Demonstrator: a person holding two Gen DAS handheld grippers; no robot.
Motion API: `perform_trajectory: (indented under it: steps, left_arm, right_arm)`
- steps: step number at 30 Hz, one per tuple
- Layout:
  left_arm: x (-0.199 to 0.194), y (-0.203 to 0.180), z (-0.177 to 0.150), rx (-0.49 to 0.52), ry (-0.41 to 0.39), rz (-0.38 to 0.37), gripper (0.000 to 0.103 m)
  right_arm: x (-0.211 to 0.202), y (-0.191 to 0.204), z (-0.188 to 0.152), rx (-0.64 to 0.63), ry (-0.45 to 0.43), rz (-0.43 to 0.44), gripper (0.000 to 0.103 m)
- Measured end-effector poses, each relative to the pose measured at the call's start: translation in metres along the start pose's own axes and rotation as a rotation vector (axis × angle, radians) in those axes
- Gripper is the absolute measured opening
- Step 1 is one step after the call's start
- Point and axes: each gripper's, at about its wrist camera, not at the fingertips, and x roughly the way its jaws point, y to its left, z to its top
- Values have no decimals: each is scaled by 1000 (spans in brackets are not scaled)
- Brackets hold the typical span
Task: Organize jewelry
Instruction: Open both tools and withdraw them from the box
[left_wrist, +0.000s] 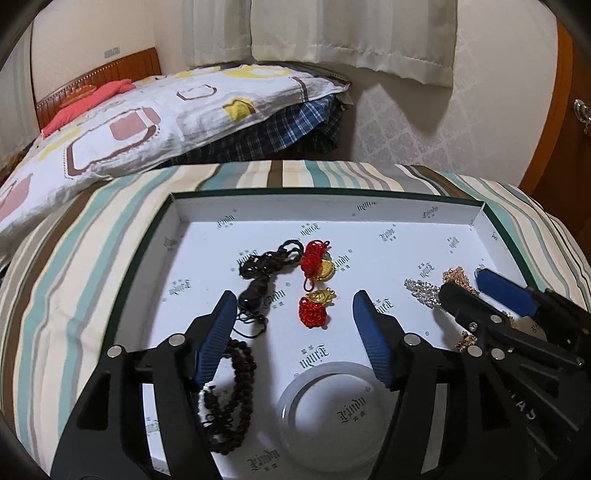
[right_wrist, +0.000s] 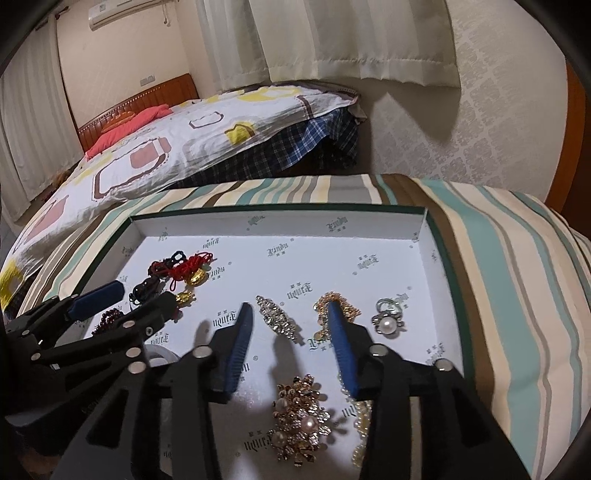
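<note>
A shallow white box (left_wrist: 295, 208) with a green rim lies on the striped bedspread and holds the jewelry. My left gripper (left_wrist: 294, 297) is open over its left half, pads touching nothing. A red knot charm with a gold piece (left_wrist: 314, 310) lies between the fingers, and a black cord with a dark bead (left_wrist: 255, 288) lies by the left one. My right gripper (right_wrist: 289, 308) is open over the right half. A rhinestone brooch (right_wrist: 277, 319) lies between its fingers and a gold chain (right_wrist: 341, 304) lies at the right fingertip. Neither gripper holds anything.
In the box also lie a second red charm (left_wrist: 317, 264), a dark bead bracelet (left_wrist: 236, 387), a clear bangle (left_wrist: 332, 402), a pearl ring (right_wrist: 388, 321), a gold pearl brooch (right_wrist: 303, 417) and a pearl strand (right_wrist: 360, 424). A second bed (left_wrist: 147, 110) stands behind, curtains beyond.
</note>
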Motion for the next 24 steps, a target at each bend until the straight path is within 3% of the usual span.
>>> perform_trajectory:
  steps: [2,4,9,24]
  left_arm:
    - [-4,1,0,-1,-10,13,72]
    - [-9,3,-1,-11,-20,23,77]
    - [-18,7,-3,-33,-32,28,90]
    - [-80,13,-29,-50,-87,63,94]
  right_arm:
    - [-5,-3,1,5,-12,-8,55]
    - [-10,-5,0,12,-24,-20,66]
    - [-20,-12,-3,23,-51,-49,78]
    - [-70,-17,-29,40,-80,-104,80]
